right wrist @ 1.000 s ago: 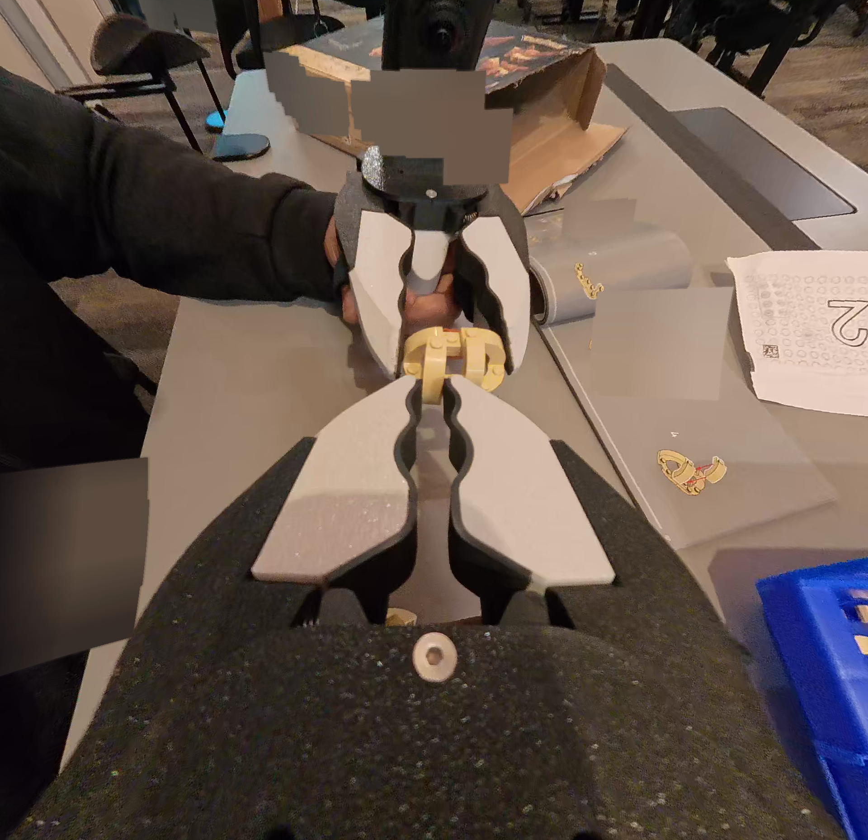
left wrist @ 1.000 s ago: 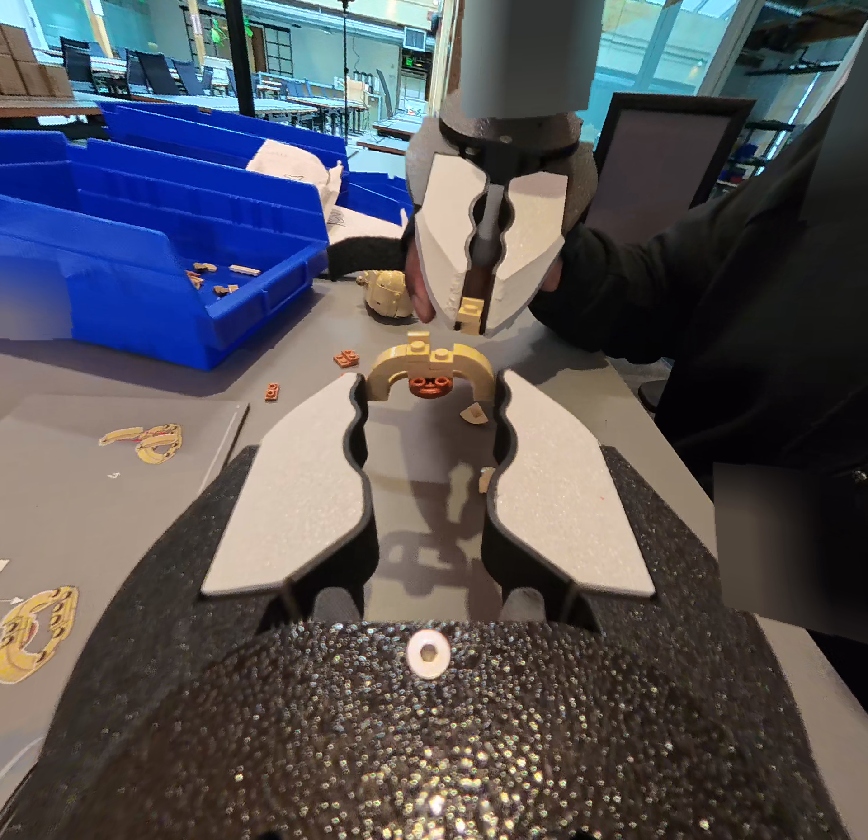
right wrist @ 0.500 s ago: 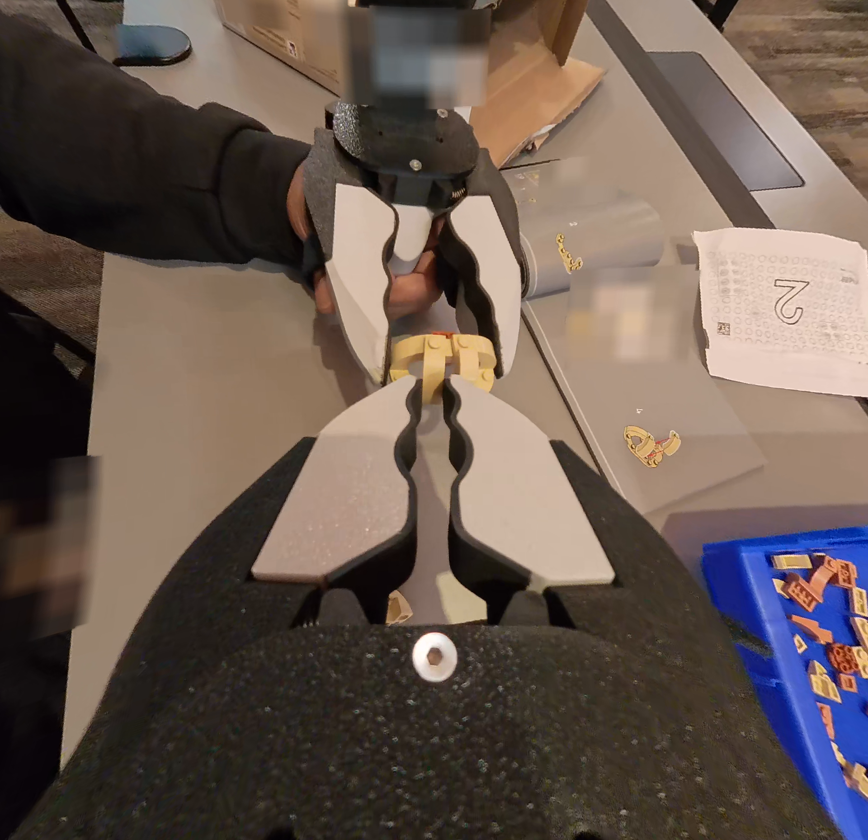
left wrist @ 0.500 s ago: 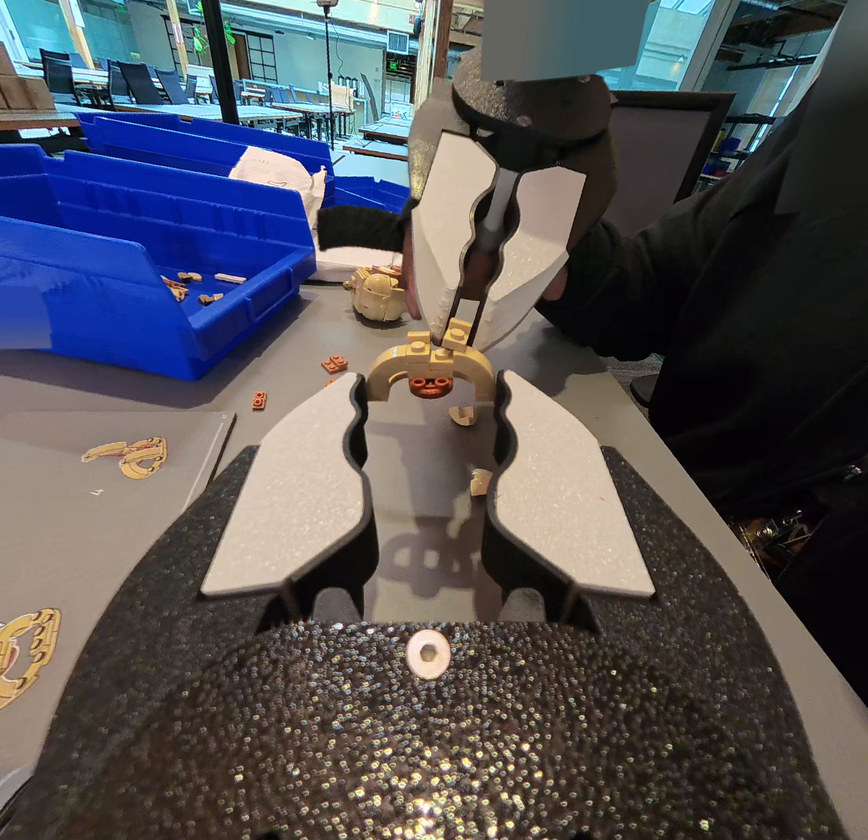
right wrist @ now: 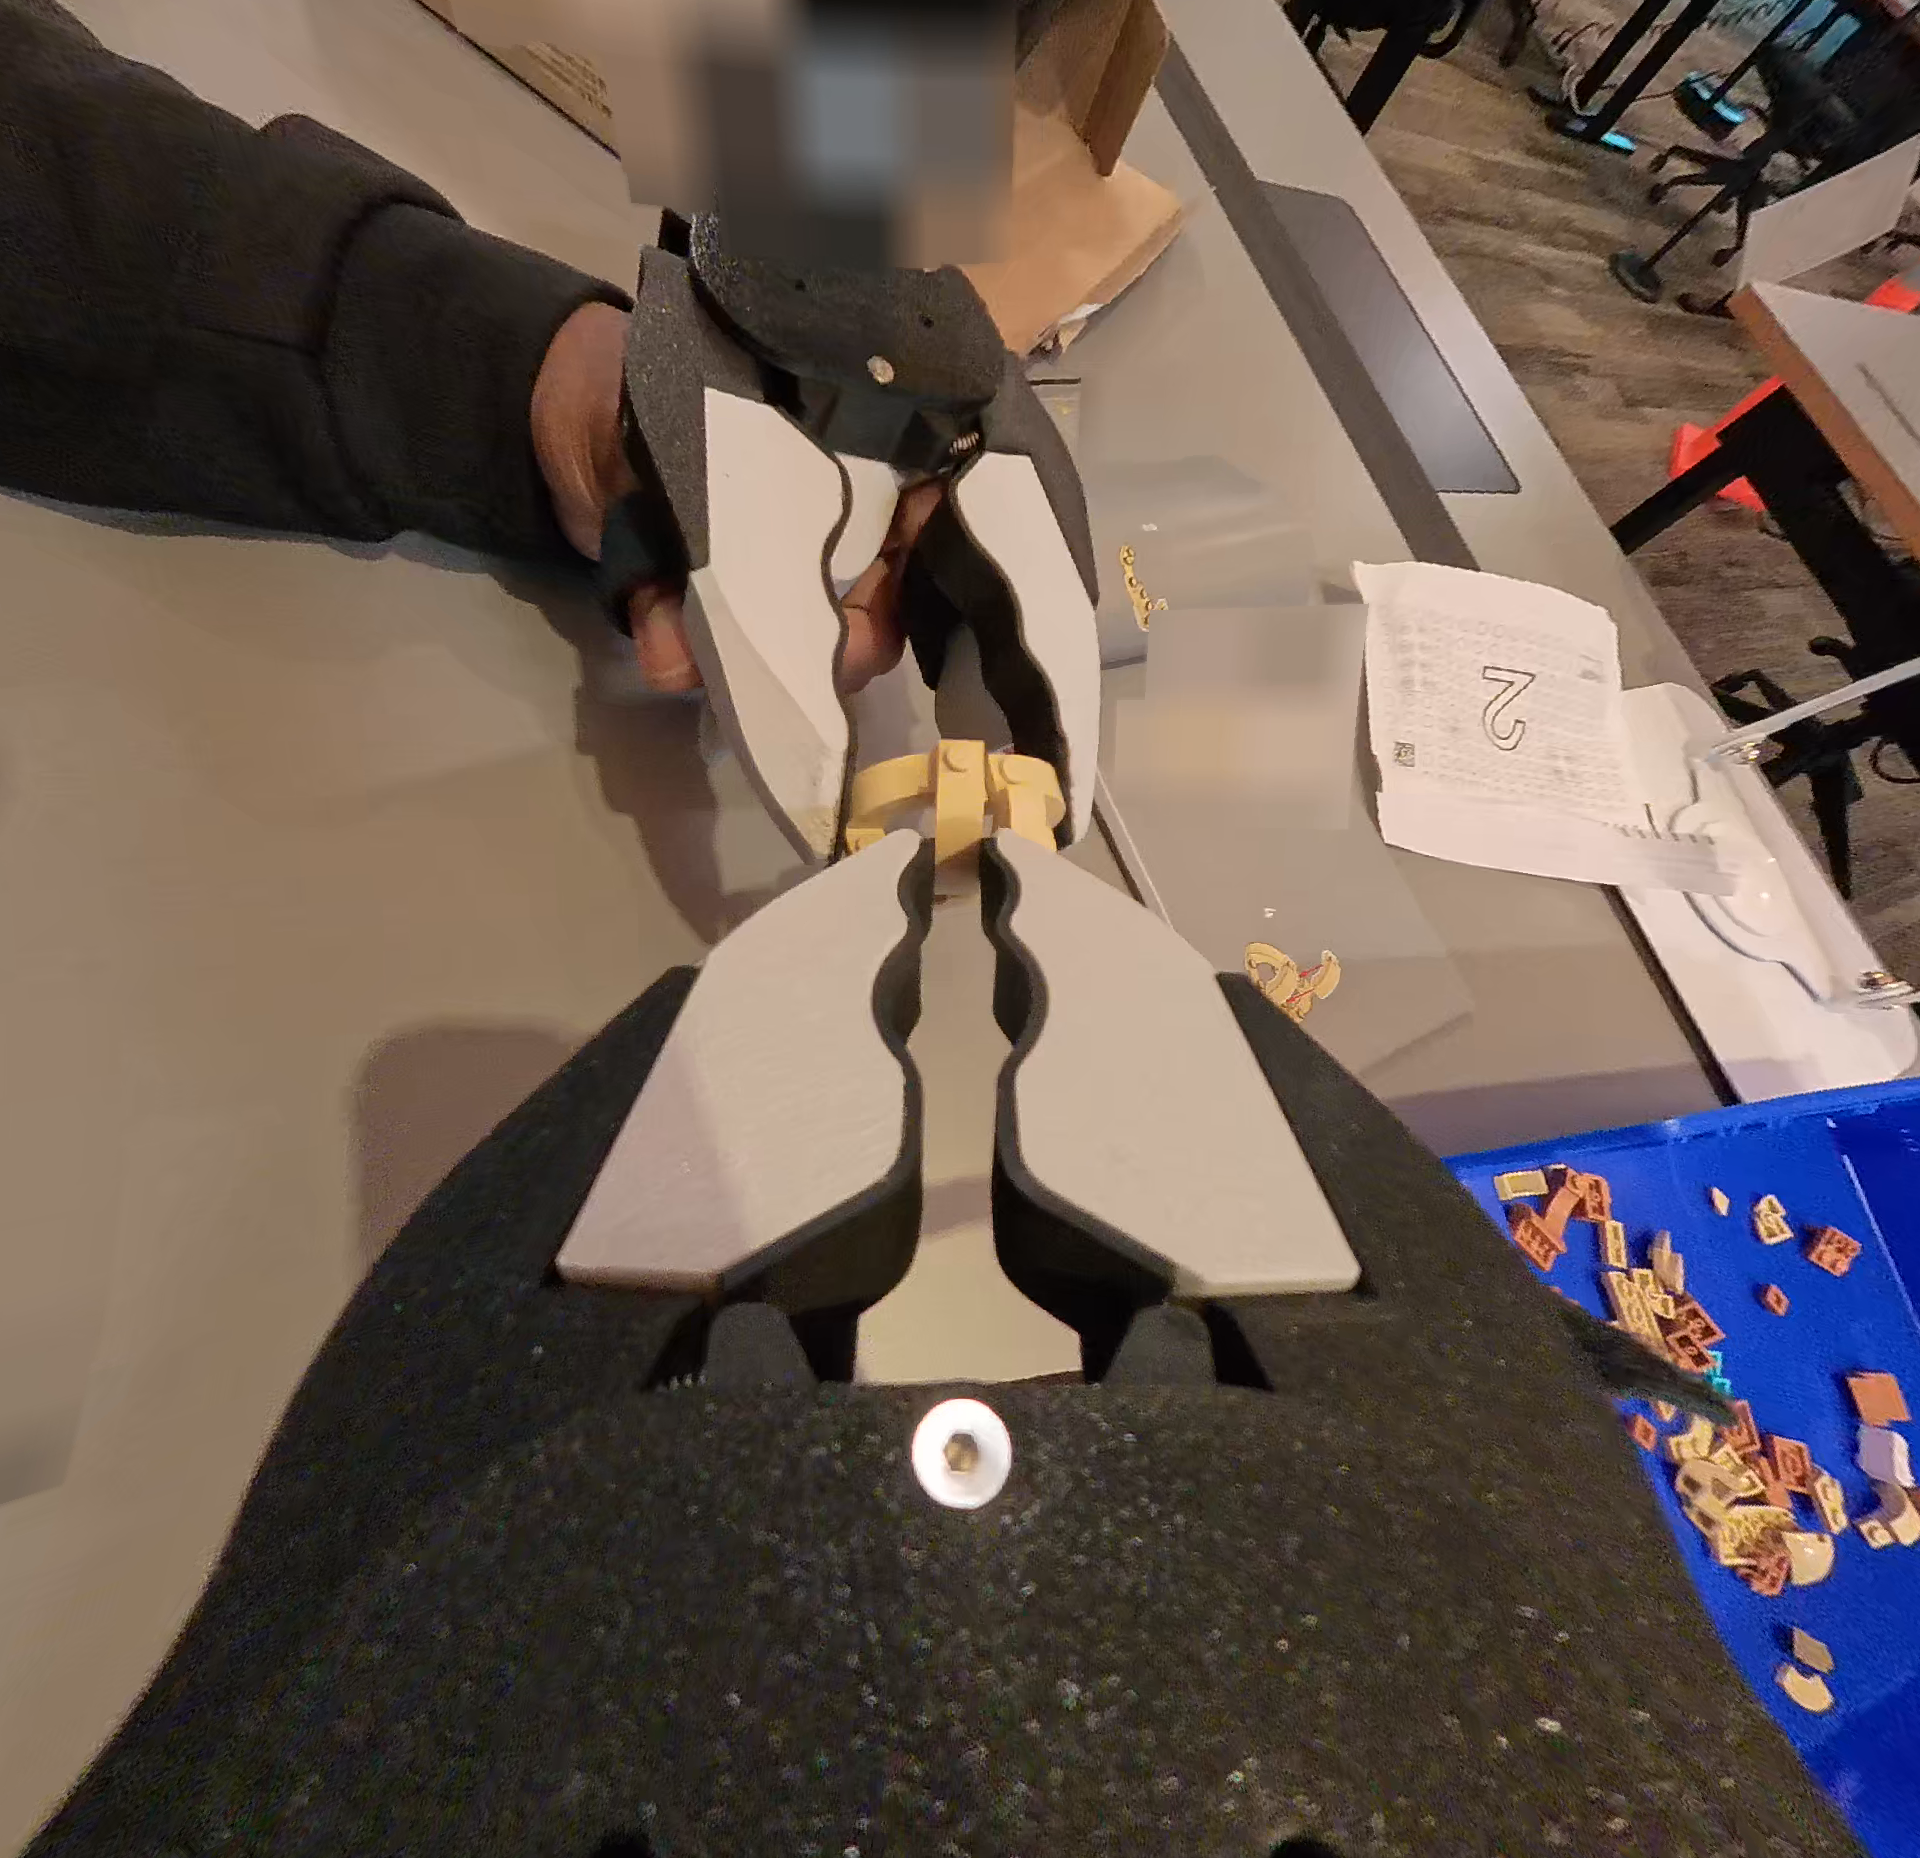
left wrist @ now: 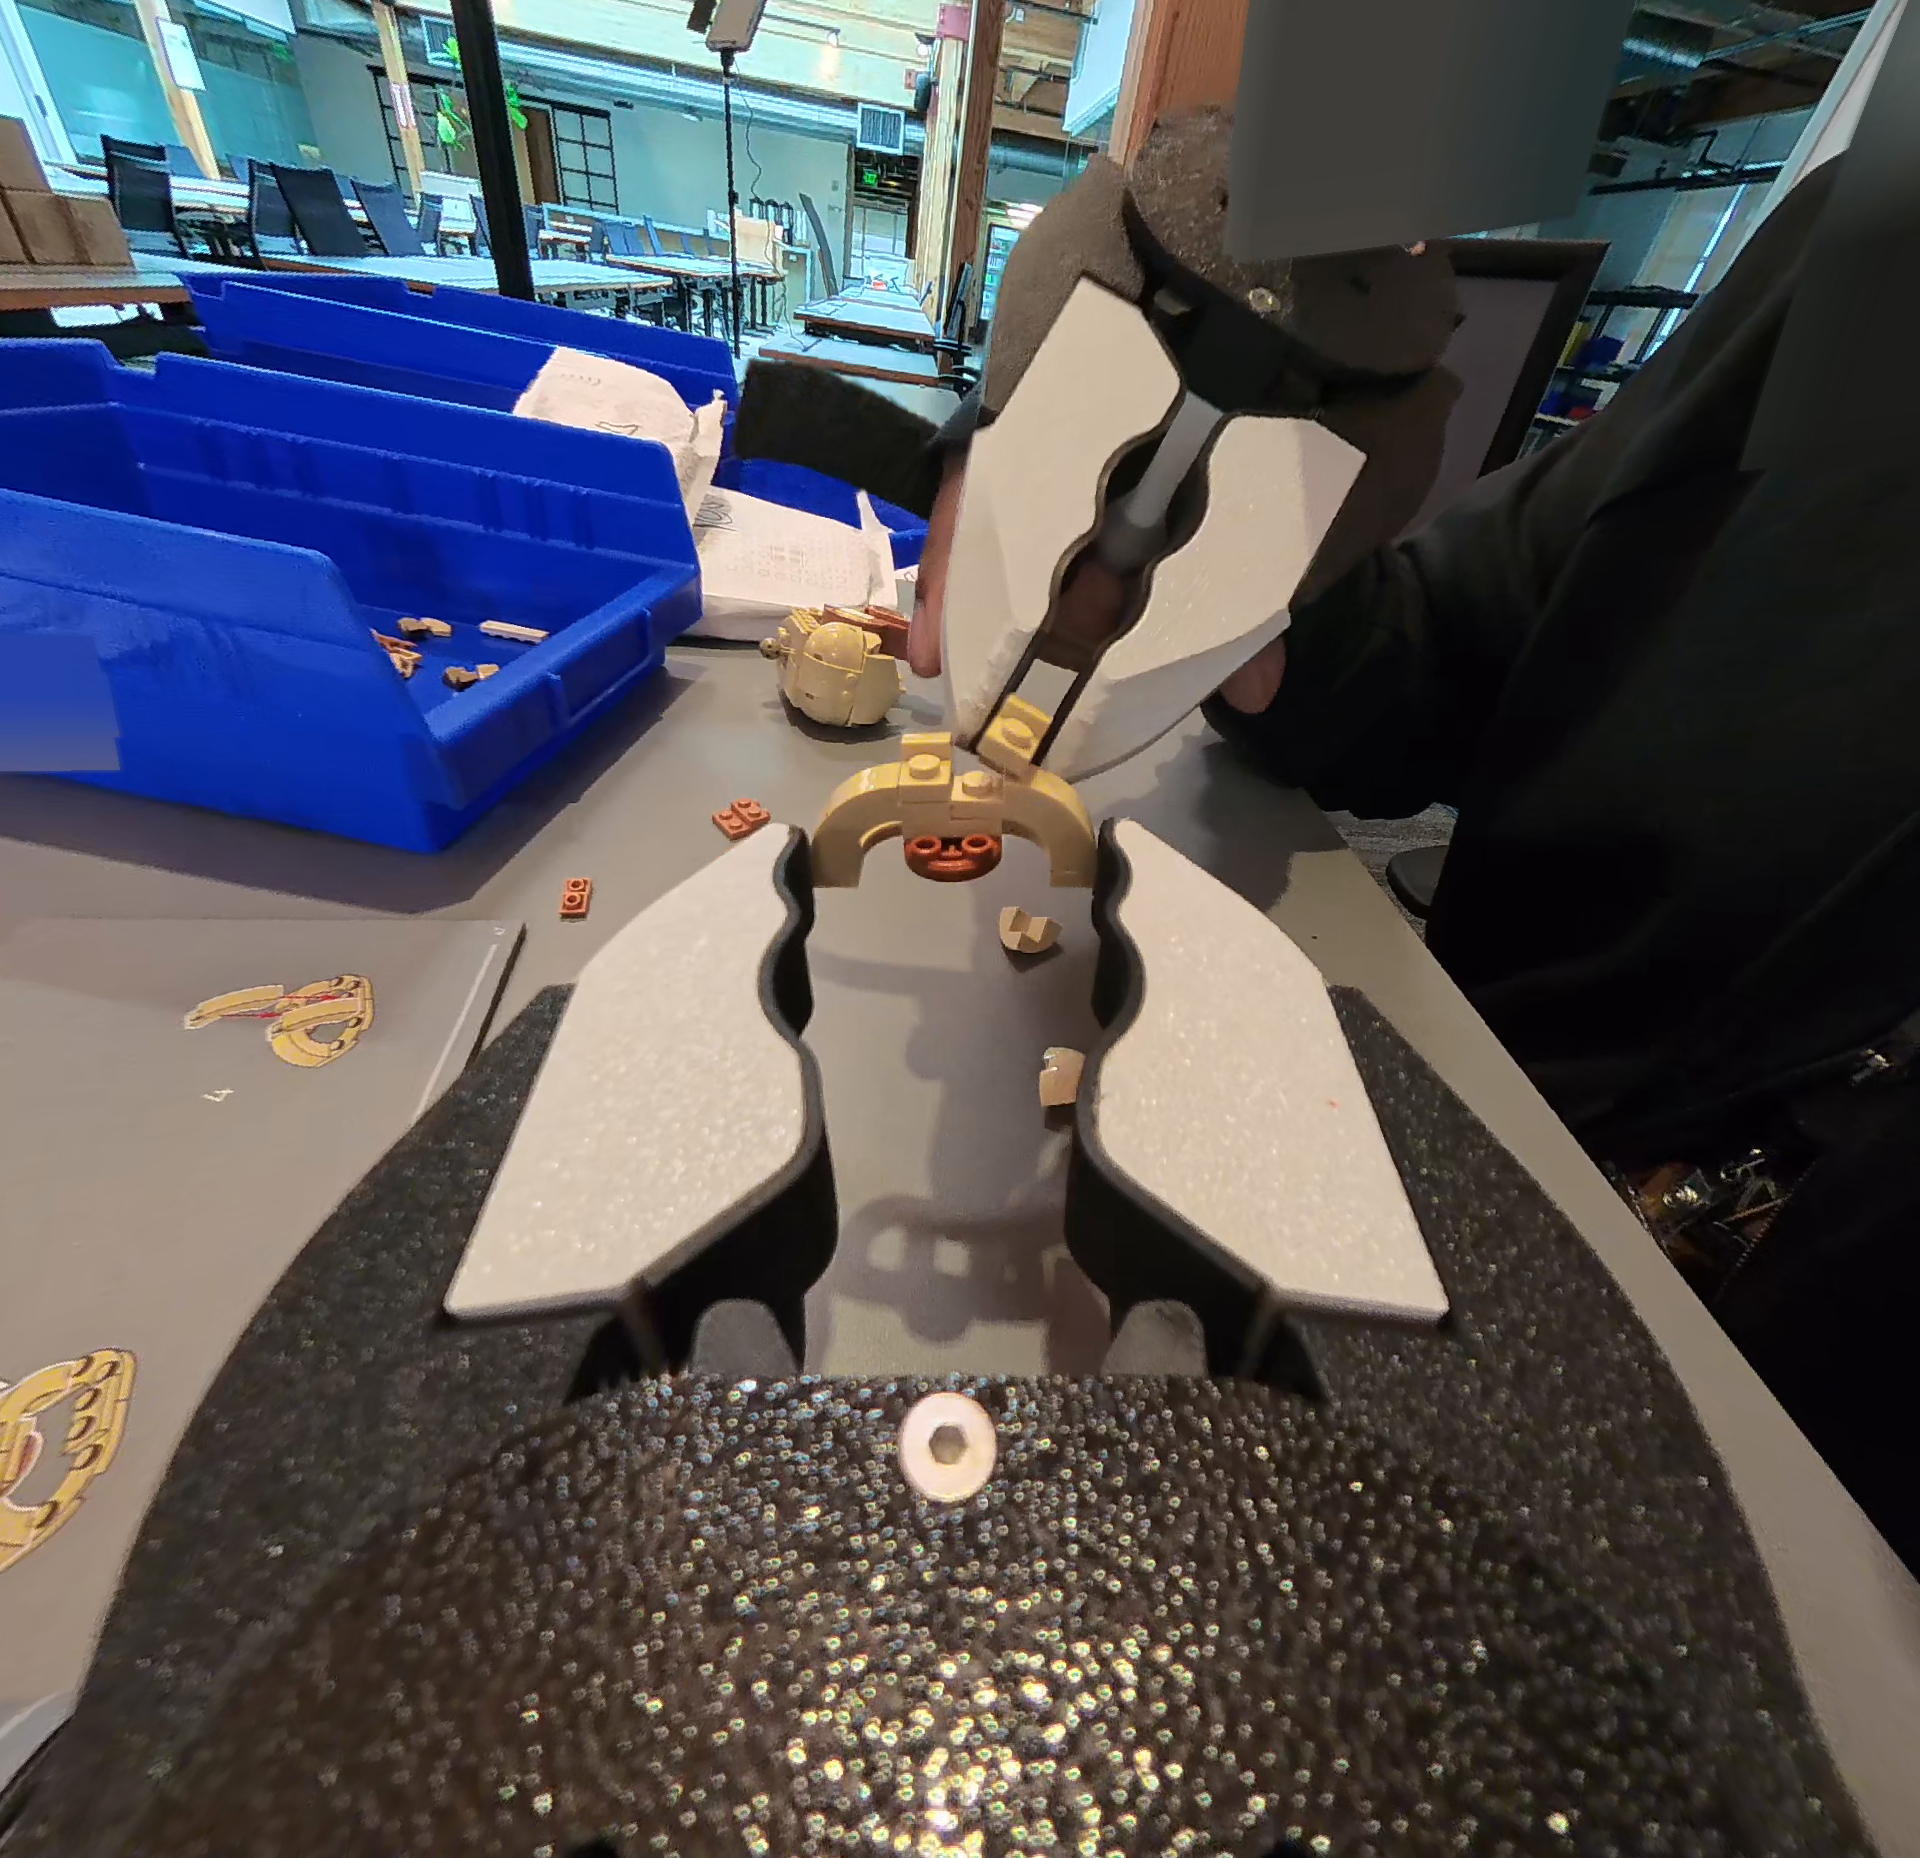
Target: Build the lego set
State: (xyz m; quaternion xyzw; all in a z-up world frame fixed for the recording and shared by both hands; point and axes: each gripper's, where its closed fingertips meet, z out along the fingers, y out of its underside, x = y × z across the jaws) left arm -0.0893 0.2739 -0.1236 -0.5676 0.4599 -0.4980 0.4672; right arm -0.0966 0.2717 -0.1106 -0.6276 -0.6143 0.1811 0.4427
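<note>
My left gripper (left wrist: pixel 951 854) is shut on a tan arch assembly (left wrist: pixel 862 806) with a red-brown round piece (left wrist: pixel 949 852) under its middle. It holds the arch above the grey table (left wrist: pixel 935 998). My right gripper (right wrist: pixel 956 850) is shut on a small tan brick (right wrist: pixel 958 806). In the left wrist view that brick (left wrist: pixel 1013 733) is tilted and touches the top of the arch, right of its raised centre block. The right gripper (left wrist: pixel 1023 743) comes down from above. In the right wrist view the left gripper (right wrist: pixel 945 806) faces me, with the arch (right wrist: pixel 894 785) across its tips.
Blue bins (left wrist: pixel 312 665) stand at the left, one with loose pieces (right wrist: pixel 1714 1393). A round tan build (left wrist: pixel 836 665), small red-brown plates (left wrist: pixel 741 817) and tan curved bits (left wrist: pixel 1027 930) lie on the table. An instruction booklet (left wrist: pixel 208 1081), a paper sheet (right wrist: pixel 1496 728) and a cardboard box (right wrist: pixel 1081 146) lie nearby. The grippers are tip to tip, or close to it.
My right gripper has come down with the small tan brick, from above the arch to touching its top, and the brick is now tilted. The left gripper still holds the arch.
</note>
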